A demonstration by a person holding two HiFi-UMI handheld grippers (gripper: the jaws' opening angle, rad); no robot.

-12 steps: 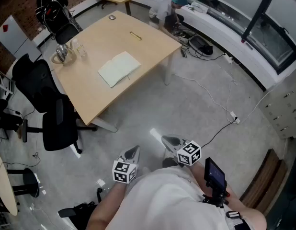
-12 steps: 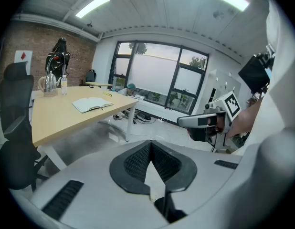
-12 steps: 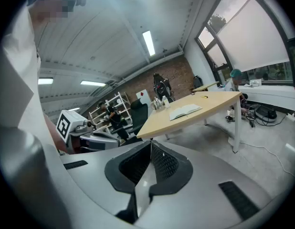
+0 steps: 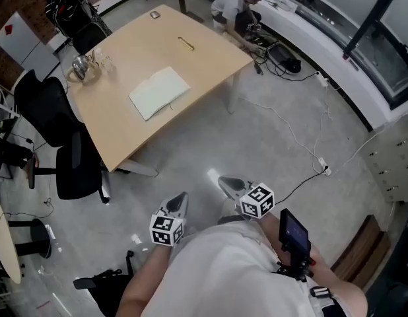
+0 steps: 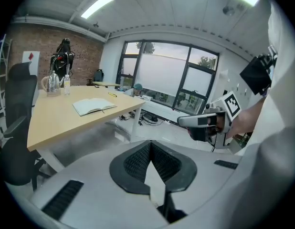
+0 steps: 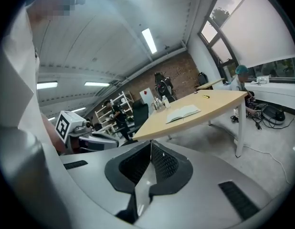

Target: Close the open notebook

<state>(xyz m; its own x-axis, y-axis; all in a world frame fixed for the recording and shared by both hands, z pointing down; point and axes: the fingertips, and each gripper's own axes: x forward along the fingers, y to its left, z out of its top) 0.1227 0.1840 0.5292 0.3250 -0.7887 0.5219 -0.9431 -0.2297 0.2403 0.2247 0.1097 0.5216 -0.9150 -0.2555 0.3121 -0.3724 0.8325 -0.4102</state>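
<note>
I stand on the grey floor [image 4: 270, 144] of an office, well back from the pale wooden surface [image 4: 197, 61]. My left tool [image 4: 181, 199] is tucked in close to my body, its jaws pressed together on nothing. My right tool [image 4: 225, 183], just to its right, is pressed together and empty too.

Beyond them is bare floor, then the near edge of the surface. The open notebook [image 4: 159, 92] lies flat close to that edge, far ahead and off to the left of both tools. Its spread runs along the near edge, and its spine points roughly back toward me. I judge the left tool slightly nearer, but neither can reach from here, so I must first walk up and then fold one page-half over the other.
</note>
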